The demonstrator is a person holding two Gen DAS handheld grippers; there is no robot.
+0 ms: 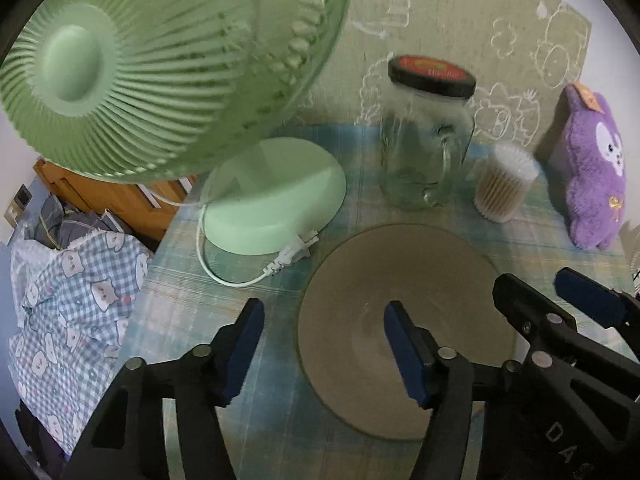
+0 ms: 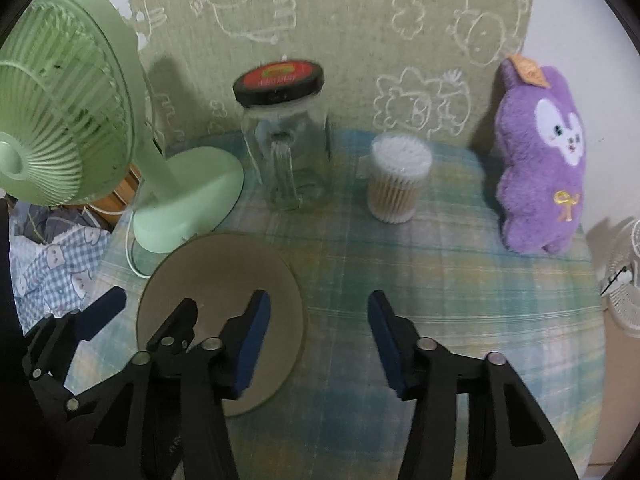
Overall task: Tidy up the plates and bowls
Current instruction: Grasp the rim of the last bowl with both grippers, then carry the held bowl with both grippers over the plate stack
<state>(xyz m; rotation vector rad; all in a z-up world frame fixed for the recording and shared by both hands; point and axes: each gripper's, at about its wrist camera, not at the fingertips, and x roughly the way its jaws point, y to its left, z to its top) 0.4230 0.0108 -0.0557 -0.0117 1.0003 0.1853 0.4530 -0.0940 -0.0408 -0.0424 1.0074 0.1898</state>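
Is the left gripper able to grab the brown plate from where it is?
Probably yes. The left gripper hangs open astride the brown plate's near-left rim, with nothing between. The right gripper crowds the other side.

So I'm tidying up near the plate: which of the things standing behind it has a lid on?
The glass jar with a handle: it has a black-rimmed red lid. The cotton swab tub beside it shows bare white tips.
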